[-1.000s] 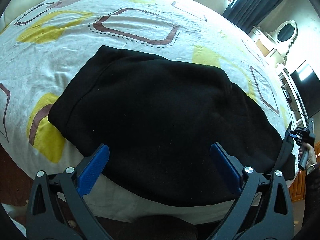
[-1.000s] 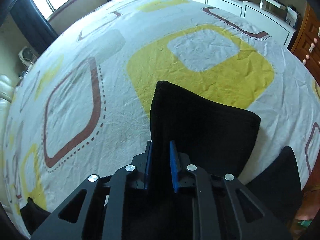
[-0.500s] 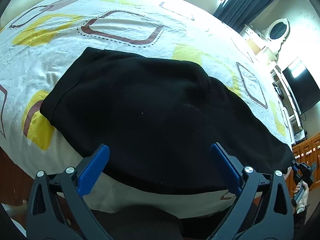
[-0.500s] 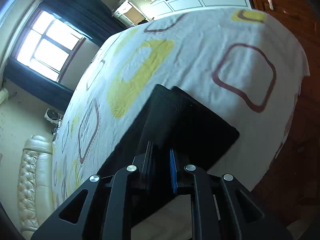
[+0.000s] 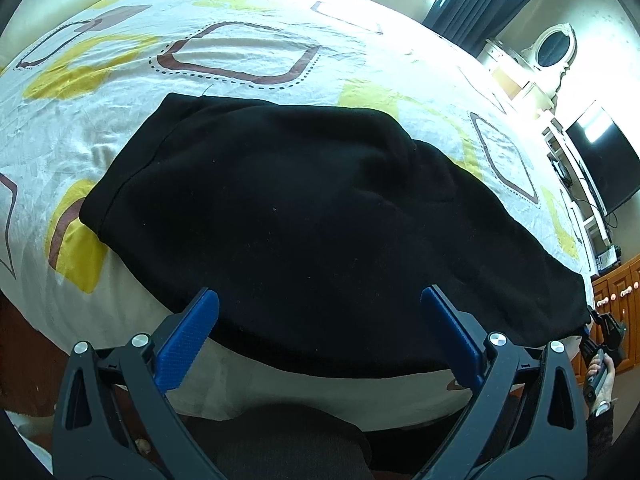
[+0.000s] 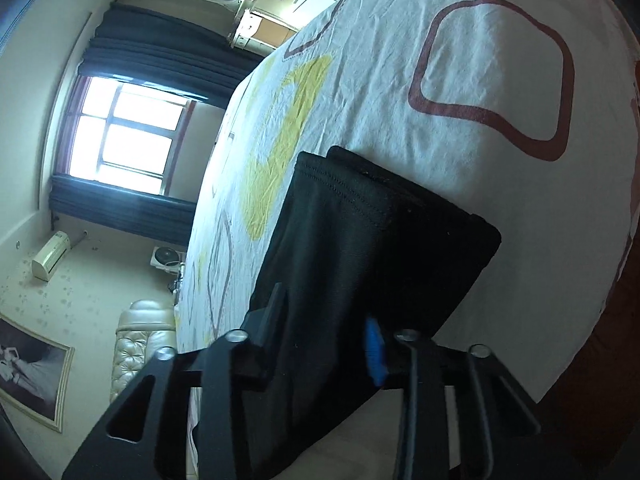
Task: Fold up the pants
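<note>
A: Both grippers noted. Left gripper (image 5: 320, 336): jaws spread wide, empty, hovering over the near edge of the pants (image 5: 304, 220).

B: Right gripper (image 6: 320, 344): jaws have just been easing apart, leg cuff apparently still pinched, likely pulling the cloth taut across the bed (image 6: 460, 60).

No readable text, label, brand, number or sign in either view. Bedsheet (image 5: 248, 56) carries only yellow patches and brown outlined shapes, no lettering. Black pants (image 5: 304, 216) plain, no visible tag or logo. Framed picture on wall (image 6: 28, 380) too small and blurred to tell any writing.
</note>
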Tool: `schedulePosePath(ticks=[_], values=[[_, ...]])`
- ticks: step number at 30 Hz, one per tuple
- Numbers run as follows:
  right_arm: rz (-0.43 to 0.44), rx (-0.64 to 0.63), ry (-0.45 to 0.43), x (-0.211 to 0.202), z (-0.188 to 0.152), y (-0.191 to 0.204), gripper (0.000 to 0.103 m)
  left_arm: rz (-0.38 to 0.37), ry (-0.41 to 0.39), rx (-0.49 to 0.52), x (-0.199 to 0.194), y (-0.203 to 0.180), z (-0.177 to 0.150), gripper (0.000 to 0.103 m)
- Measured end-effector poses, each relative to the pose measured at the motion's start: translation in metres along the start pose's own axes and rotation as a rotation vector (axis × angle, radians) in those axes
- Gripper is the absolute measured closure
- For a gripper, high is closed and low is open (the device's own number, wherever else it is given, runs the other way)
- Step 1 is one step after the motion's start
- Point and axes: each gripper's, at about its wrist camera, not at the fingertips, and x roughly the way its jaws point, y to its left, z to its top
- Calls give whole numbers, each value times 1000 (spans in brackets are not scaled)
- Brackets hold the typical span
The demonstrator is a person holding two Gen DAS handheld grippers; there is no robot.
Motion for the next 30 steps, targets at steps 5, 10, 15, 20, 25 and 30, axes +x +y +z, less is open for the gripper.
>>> schedulePosePath(ticks=[5,10,15,20,25,30], values=[[-61,-37,-46,-15,-1,14,95,-12,0,-9,-2,1,-1,2],[-147,-41,-30,-22,-5,-1,96,-27,8,-7,-1,-1,-1,2],[-154,-16,-12,-18,-8,-18,96,-27,14,11,0,-5,-4,2],[-251,-140,-41,-31,1,4,83,-37,11,4,0,-3,-3,2],[-264,-244,-110,-55,21,17,32,-83,-23,17,-4,-5,2,2],[-158,-311,-16,-36,47,29,32,-116,-97,67,-8,-4,21,2]])
